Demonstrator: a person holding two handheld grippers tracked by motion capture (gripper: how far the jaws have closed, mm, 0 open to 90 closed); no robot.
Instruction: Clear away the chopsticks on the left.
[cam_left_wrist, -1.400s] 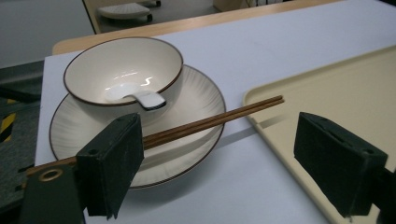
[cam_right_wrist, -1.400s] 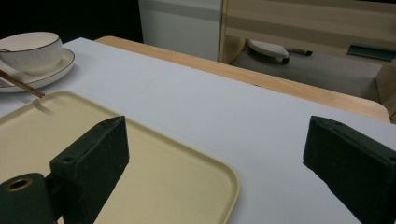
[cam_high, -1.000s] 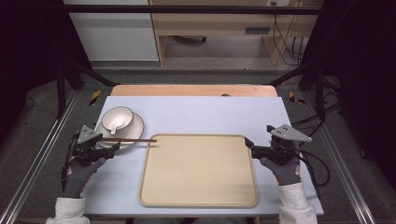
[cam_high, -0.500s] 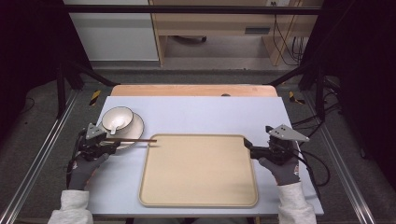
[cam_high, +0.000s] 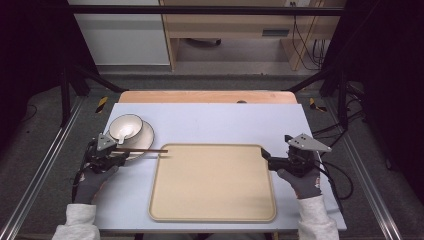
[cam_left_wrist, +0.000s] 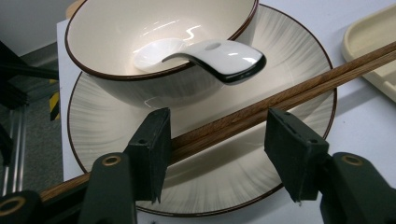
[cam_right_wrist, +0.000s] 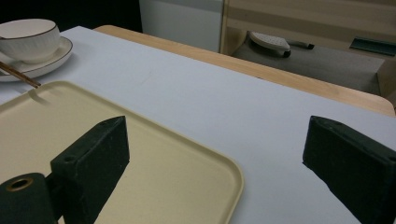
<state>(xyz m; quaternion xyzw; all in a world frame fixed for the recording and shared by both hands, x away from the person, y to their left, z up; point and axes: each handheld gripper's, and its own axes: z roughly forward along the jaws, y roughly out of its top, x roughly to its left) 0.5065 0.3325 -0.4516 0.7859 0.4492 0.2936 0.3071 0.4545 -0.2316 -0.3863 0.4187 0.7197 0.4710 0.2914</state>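
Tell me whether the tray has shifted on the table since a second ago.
No. The tray lies where it did: its far left corner sits under the chopsticks' tips, its near edge by the table's front.

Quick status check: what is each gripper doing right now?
Left gripper: open, jaws just been closing around the chopsticks, one pad touching, not yet clamped.
Right gripper: open, holding nothing, over the tray edge.

Open tabletop (cam_high: 225, 125) from 11 to 1 o'clock, beyond the tray (cam_high: 212, 215). Tray itself bare, passable across its whole face. Blocked at 10 o'clock by the bowl (cam_high: 125, 127) on its plate (cam_high: 145, 137), spoon (cam_left_wrist: 205, 51) jutting over the bowl's rim. Barred between plate and tray by the chopsticks (cam_high: 145, 150), tips over the tray's corner. Free strip of table at 3 o'clock, right of the tray.
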